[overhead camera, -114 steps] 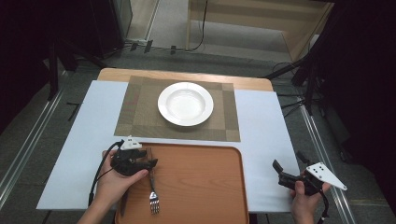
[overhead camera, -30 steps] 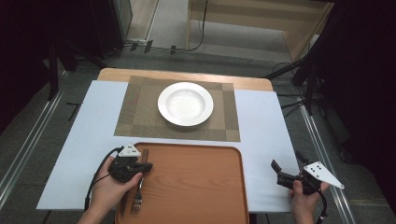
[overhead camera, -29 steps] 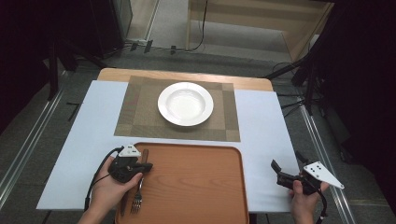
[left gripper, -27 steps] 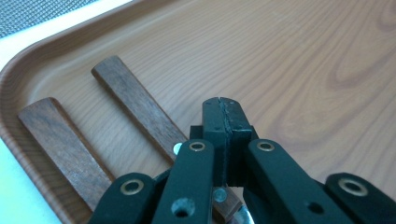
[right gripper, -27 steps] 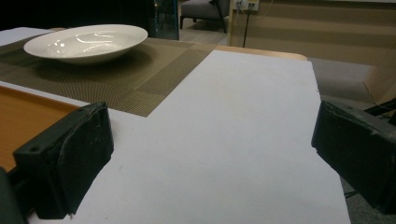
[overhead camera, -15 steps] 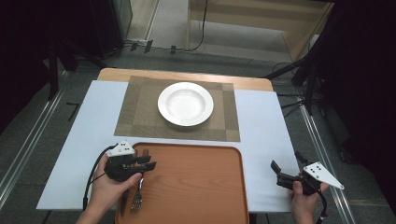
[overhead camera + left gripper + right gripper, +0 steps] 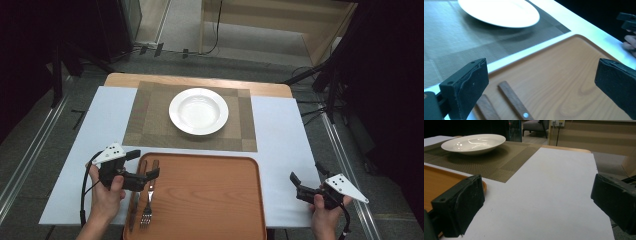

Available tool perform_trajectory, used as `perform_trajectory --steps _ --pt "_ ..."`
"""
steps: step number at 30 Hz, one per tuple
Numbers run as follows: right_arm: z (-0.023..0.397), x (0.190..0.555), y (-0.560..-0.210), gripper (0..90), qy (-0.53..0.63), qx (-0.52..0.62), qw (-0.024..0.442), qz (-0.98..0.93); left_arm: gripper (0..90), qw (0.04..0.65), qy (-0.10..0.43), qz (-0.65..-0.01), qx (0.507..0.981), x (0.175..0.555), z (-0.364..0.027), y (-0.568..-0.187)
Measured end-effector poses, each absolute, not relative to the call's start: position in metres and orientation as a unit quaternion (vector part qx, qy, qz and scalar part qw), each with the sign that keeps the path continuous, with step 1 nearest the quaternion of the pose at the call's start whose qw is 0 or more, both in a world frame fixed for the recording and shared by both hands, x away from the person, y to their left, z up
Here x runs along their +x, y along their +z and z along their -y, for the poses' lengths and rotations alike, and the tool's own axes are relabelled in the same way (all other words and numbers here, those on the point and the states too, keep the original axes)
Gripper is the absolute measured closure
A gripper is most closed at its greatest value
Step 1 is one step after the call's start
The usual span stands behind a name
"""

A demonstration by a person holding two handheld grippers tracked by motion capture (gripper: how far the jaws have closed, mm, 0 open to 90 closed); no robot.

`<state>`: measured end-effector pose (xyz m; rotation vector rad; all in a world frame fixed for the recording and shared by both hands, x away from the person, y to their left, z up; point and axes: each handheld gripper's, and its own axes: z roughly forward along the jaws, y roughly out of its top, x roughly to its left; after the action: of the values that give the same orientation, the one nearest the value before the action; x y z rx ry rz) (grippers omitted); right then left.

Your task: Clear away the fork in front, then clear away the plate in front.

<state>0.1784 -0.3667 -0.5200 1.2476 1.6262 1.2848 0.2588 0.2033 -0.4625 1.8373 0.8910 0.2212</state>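
Presently we find the left gripper [image 7: 145,172] over the tray's [image 7: 210,200] left end, jaws just opened wide and empty above the fork [image 7: 148,202] and knife [image 7: 134,207] lying there. Our right gripper [image 7: 296,186] hovers agape, empty, over the white board [image 7: 285,135].

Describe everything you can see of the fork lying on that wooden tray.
The fork lies flat near the left edge of the brown wooden tray, metal tines toward the person, handle toward the white plate. Its handle looks like dark wood with a small metal rivet. A second wooden-handled utensil, probably a knife, lies parallel just to its left. The left tongs hang over the handle end with jaws wide apart, having just been opening, and nothing is between them, so the fork rests free on the tray.
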Motion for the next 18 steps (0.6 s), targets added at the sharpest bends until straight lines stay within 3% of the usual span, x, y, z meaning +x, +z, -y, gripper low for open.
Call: perform_trajectory --steps 18 --pt "0.366 0.179 -0.52 0.0 0.497 0.479 0.353 -0.631 0.0 0.515 0.087 -0.347 0.779 0.279 -0.187 -0.452"
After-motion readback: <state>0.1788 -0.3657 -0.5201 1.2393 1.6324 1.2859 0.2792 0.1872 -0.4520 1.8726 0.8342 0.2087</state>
